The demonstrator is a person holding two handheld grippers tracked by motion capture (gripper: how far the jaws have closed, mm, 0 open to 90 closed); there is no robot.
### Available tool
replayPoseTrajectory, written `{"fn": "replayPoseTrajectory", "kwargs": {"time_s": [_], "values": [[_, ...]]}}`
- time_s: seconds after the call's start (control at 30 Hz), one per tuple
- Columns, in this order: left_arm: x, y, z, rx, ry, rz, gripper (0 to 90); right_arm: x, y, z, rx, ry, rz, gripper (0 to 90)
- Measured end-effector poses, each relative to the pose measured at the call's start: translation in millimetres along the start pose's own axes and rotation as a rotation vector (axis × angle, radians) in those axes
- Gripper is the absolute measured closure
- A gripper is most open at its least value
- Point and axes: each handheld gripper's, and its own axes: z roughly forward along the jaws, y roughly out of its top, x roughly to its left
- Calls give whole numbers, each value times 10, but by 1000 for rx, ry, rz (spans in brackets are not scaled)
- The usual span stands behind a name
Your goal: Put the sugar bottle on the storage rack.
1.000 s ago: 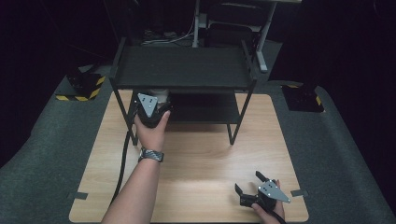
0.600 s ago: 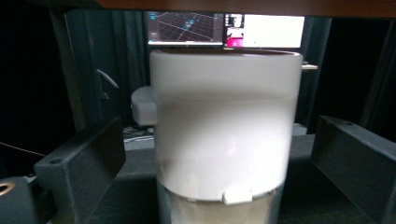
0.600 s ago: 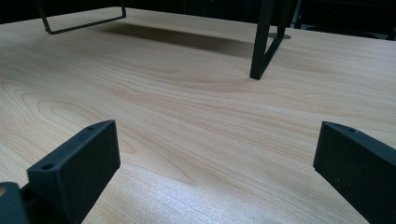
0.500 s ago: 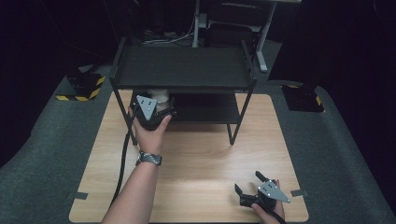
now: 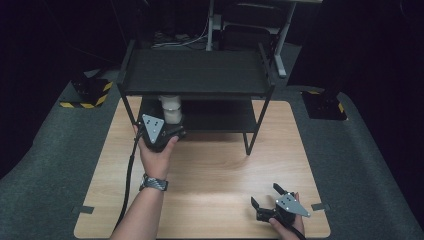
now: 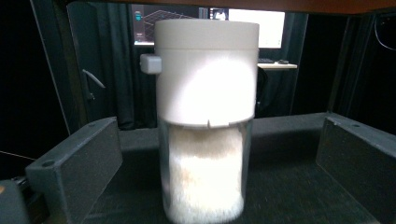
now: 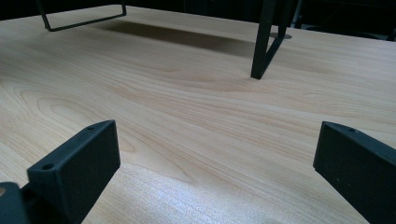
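From above, the left claw [image 5: 172, 131] sits at the front edge of the black rack [image 5: 195, 72], on its lower shelf, and the hand and grey plate cover most of the jaws. The white-lidded jar [image 5: 171, 109] stands just past it on that shelf, its top cut off by the upper shelf and its base hidden behind the claw. The right claw [image 5: 265, 197] rests low on the wooden bench [image 5: 210, 170] near the front right corner, spread wide with nothing between its jaws.

In the left gripper view, the jar [image 6: 205, 116] stands upright between the jaws, which have just been opening and now stand well clear on both sides. Its clear lower half holds a pale, blurred filling I can't identify.

The right gripper view has bare bench [image 7: 187, 121] between wide jaws; a rack leg [image 7: 261, 42] is cut off at the top.
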Motion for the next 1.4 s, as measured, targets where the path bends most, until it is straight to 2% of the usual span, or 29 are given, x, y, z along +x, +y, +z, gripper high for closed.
{"fn": "replayPoseTrajectory", "kwargs": {"time_s": [0.2, 0.33, 0.4, 0.43, 0.63, 0.77, 1.07, 1.4], "values": [[32, -138, -175, -19, -20, 1, 4, -2, 2, 2, 1, 2, 0, 2], [69, -263, -276, -24, -33, -7, 4, -1, 1, 3, 0, 2, -3, 2], [101, -390, -367, -24, -36, -9, 4, 0, 2, 4, 1, 2, -4, 2], [101, -390, -367, -24, -36, -9, 4, 0, 2, 4, 1, 2, -4, 2], [154, -623, -570, -48, -62, 13, 4, 2, 4, 8, 2, 3, -7, 2], [190, -742, -699, -57, -74, 14, 4, 2, 5, 11, 3, 3, -7, 2], [272, -963, -952, -28, -84, -2, 4, 6, 7, 12, 4, 1, -7, 2], [364, -1094, -1191, 56, -111, -5, 4, 0, 5, 10, 2, 4, -8, 2]]}}
